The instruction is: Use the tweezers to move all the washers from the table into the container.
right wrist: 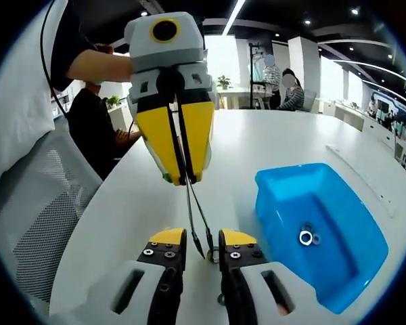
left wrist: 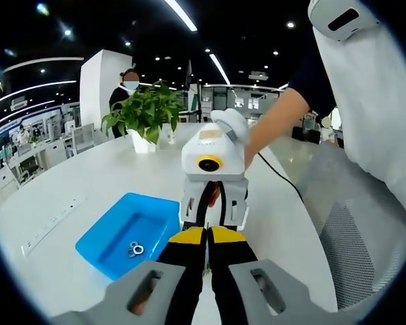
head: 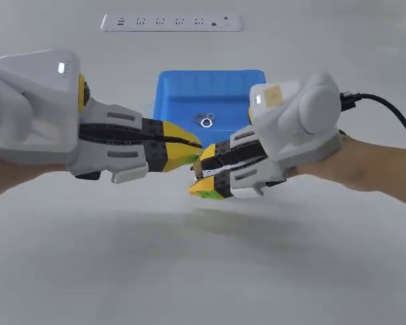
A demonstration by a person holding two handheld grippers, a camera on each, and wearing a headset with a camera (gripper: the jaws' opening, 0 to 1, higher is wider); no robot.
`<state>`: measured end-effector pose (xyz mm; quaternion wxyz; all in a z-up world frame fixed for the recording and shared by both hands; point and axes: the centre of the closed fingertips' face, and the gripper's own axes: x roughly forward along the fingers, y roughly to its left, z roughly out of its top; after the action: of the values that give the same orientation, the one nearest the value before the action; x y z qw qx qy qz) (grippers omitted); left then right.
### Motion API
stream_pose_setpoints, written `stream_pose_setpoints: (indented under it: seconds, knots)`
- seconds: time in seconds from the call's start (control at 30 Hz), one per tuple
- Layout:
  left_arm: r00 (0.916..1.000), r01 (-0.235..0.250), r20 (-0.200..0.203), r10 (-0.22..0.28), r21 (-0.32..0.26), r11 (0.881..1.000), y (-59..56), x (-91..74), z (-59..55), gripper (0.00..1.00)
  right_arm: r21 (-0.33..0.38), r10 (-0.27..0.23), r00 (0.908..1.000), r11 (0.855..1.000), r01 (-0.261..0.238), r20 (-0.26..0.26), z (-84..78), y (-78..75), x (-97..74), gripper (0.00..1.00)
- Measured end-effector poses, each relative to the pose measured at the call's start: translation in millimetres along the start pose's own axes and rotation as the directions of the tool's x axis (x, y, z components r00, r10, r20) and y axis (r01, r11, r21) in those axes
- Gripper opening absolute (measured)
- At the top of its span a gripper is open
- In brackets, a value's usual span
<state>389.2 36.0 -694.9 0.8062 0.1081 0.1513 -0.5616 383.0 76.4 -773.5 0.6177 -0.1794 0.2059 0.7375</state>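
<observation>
Several washers (right wrist: 306, 237) lie in the blue container (right wrist: 355, 203) on the table (right wrist: 257, 149), while the left gripper (right wrist: 183, 180) clamps the tweezers (right wrist: 193, 217), whose tips reach between the right gripper's (right wrist: 201, 238) slightly parted jaws.

No text, brand or number can be read: the small tan label (head: 273, 97) on the right gripper (head: 199, 179), at 2 o'clock in the head view, is blurred, as are the marks on the power strip (head: 171, 23) at 12 o'clock.
</observation>
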Motion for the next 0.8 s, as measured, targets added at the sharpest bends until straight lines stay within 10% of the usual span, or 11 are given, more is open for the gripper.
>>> stream_pose_setpoints:
  seconds: [0.3,0.43,0.8]
  knots:
    - [1.0000,0.007,-0.004,-0.007,0.003,1.000,-4.4,4.5,1.2,0.04,-0.030,0.007,1.0000,1.000,-0.007,0.003,1.1,2.7,-0.7,0.11]
    - [1.0000,0.004,-0.008,-0.004,0.020,1.000,-5.2,4.8,0.9,0.05,-0.156,-0.022,0.9997,0.988,0.019,-0.015,1.1,2.7,-0.7,0.10]
    - [0.9991,-0.042,-0.003,0.042,0.005,0.999,-1.6,-0.5,-3.5,0.06,-0.134,-0.067,0.9978,0.989,0.067,0.006,-0.1,-0.2,-0.4,0.09]
